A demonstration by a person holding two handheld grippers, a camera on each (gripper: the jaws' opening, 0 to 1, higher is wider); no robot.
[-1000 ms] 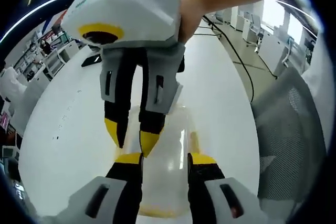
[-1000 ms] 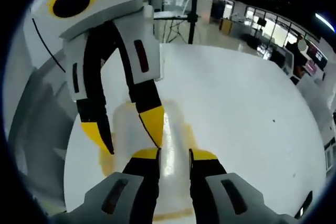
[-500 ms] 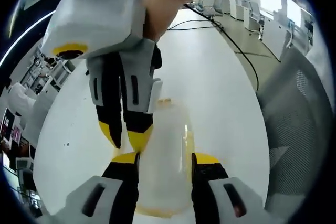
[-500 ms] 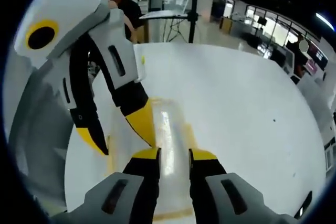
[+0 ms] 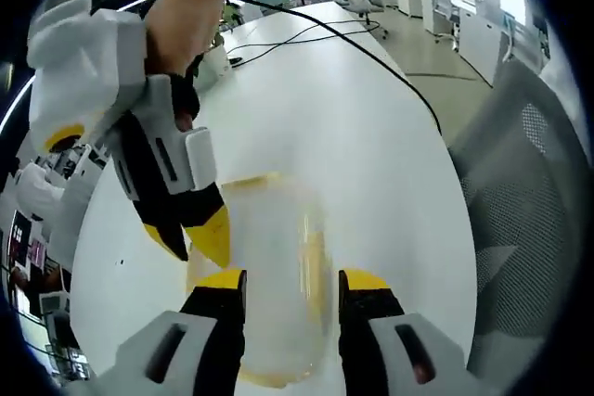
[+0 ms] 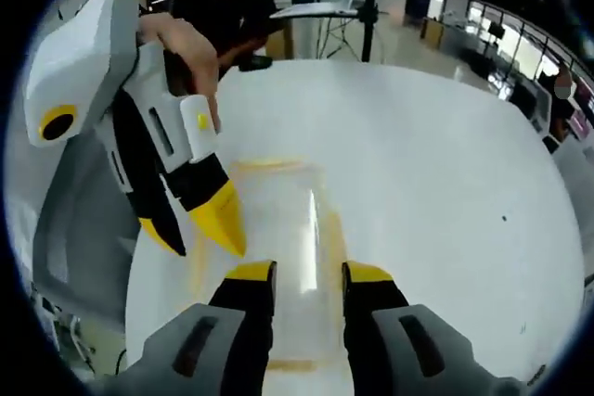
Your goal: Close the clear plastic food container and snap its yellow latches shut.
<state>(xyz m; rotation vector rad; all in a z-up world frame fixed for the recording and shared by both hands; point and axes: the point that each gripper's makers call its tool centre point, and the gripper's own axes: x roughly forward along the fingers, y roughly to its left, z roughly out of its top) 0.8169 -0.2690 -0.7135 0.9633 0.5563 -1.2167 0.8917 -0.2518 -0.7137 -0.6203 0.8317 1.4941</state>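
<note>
Left gripper view: the container [image 5: 269,275] lies on the white surface [image 5: 371,136] between the parted left gripper [image 5: 292,277] fingers. Right gripper view: the right gripper [image 6: 310,271] fingers, apart, straddle it. Press each yellow latch squarely; contact cannot be confirmed.

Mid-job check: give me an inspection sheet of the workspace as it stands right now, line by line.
Surface: white round-edged table, glossy.
Job's things: clear plastic food container with yellow latches lies flat on the table; blur hides whether the latches are snapped.
Clutter: nothing seen near the container.
Grippers: left gripper has its jaws apart over the container; right gripper likewise. Neither is seen gripping anything.
Cables: black cable runs across the table's far part.
Surroundings: grey mesh chair beside the table; person in dark top at the far edge; office desks beyond.
</note>
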